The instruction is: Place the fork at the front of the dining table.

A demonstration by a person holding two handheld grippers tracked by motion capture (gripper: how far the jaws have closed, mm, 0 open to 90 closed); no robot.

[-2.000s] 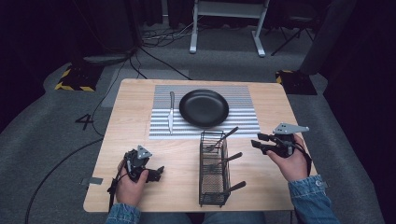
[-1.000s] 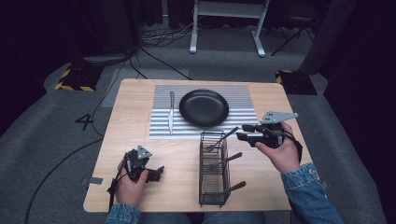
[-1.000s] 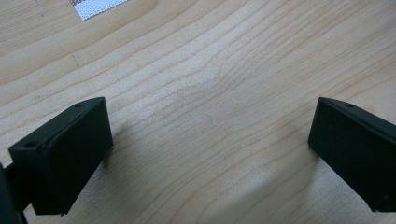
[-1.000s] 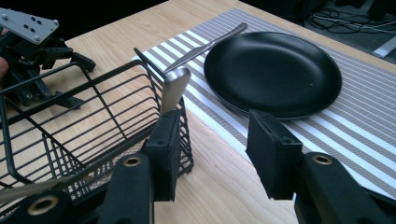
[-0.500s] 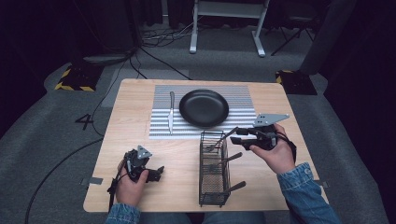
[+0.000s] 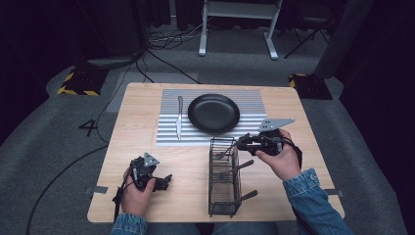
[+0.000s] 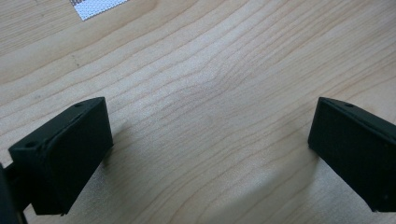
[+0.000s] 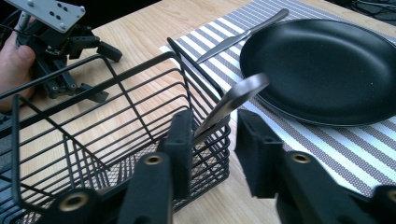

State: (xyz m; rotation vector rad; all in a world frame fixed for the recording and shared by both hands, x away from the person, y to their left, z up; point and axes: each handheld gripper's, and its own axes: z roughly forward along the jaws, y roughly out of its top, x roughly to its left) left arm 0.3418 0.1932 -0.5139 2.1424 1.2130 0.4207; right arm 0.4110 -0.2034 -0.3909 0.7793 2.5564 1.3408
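Two jaws of the right hand-held gripper [image 8: 212, 140], just closing, flank a utensil handle [image 8: 233, 100], gap remaining.

On the counter [image 6: 147, 127], a placemat [image 6: 166, 137] lies at the far middle, carrying a plate [image 6: 214, 113] with a knife [image 6: 179, 117] just to its left. Nearer the person, right of centre, stands a wire basket [image 6: 224, 196] with utensils in it. The right gripper [image 6: 243, 142] is at the basket's far right corner, around a utensil handle [image 8: 233, 99]; the left gripper [image 6: 164, 182] rests well apart at the near left.
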